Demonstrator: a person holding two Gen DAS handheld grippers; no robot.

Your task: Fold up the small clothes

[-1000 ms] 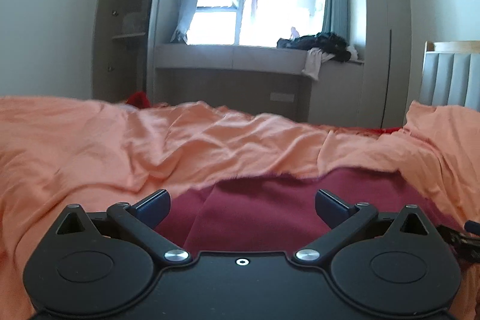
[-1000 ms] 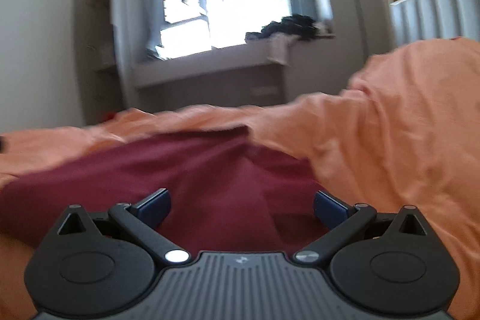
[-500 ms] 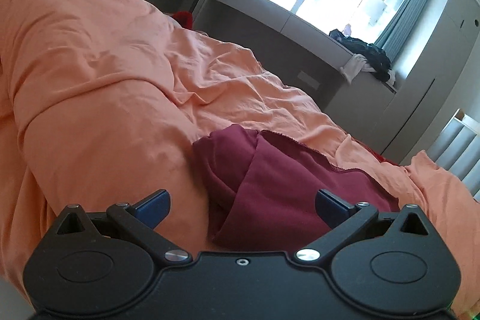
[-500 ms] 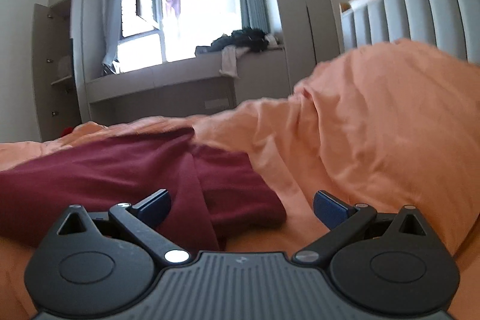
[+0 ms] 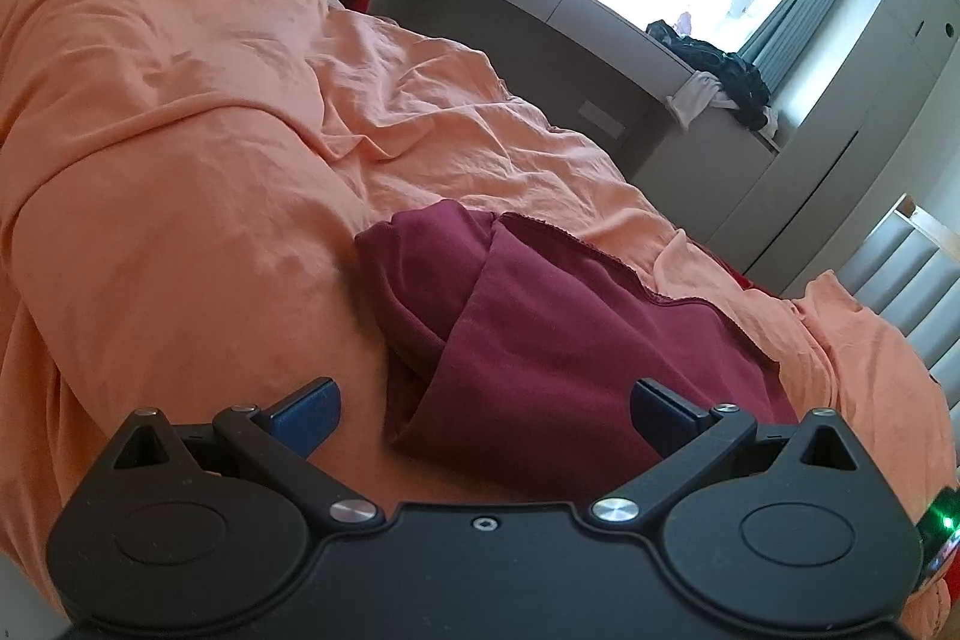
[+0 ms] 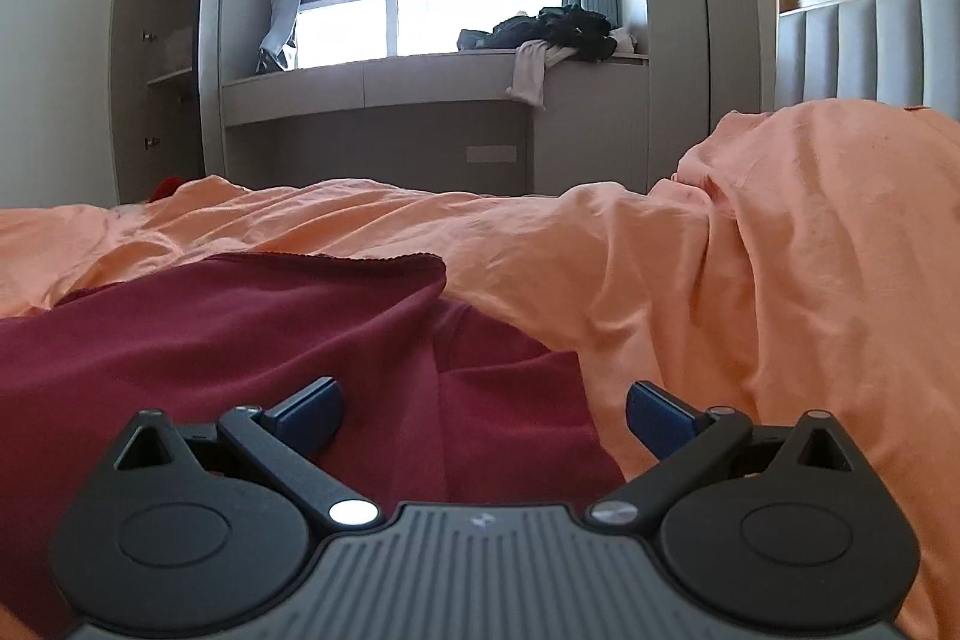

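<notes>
Maroon garment point(image 5: 576, 340) lies partly hidden behind both grippers' spread, empty jaws on orange bedding point(image 5: 180, 160).

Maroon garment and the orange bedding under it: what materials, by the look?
Maroon garment: soft matte knit, probably cotton jersey; it drapes in limp folds, with a fine scalloped stitched hem. Orange bedding: thin matte woven cloth, likely cotton or a blend; it shows sharp fine creases and no sheen.

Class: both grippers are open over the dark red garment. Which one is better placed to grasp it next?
Probably the right gripper: the garment lies directly between its open fingers. The left gripper faces mostly bedsheet.
</notes>
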